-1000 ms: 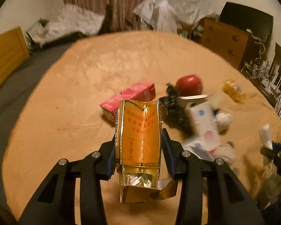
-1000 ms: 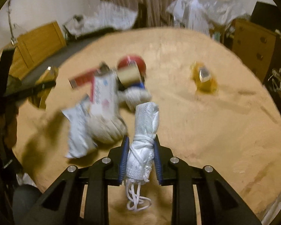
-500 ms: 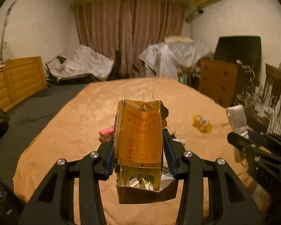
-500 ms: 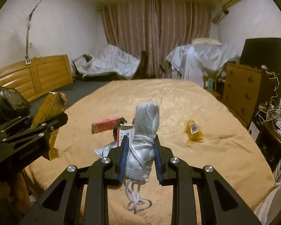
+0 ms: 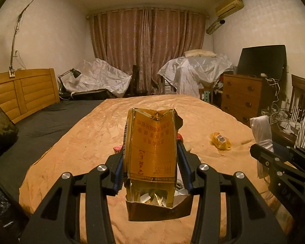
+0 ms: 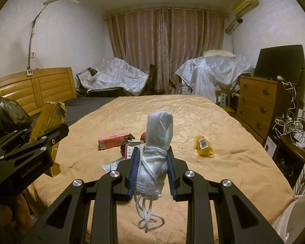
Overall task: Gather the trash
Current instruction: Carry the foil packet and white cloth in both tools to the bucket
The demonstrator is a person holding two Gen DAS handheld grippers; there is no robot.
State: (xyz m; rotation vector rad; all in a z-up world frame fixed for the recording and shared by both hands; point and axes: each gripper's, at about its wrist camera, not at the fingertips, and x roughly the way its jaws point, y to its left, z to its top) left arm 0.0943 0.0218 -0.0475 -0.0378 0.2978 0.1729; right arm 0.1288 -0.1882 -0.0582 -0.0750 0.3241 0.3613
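My left gripper (image 5: 151,162) is shut on a crushed golden carton (image 5: 151,150), held upright above the bed with its torn open end toward the camera. In the right wrist view my right gripper (image 6: 152,164) is shut on a rolled white mesh bundle (image 6: 157,142) tied with a cord that dangles below. Each gripper shows at the edge of the other's view: the carton (image 6: 48,122) at left, the white bundle (image 5: 261,131) at right. On the orange bedspread (image 6: 193,122) lie a pink box (image 6: 113,140), a white box (image 6: 133,148), a red round thing and a yellow wrapper (image 6: 203,145).
A black plastic bag (image 6: 8,113) sits at the far left by the wooden headboard (image 6: 30,89). A wooden dresser (image 6: 258,105) with a dark screen stands right of the bed, with tangled cables (image 6: 288,126) beside it. Covered furniture and curtains fill the back.
Both grippers have risen and tipped up from the trash pile, each keeping its item. The views went from looking down on the bedspread to looking across the room.
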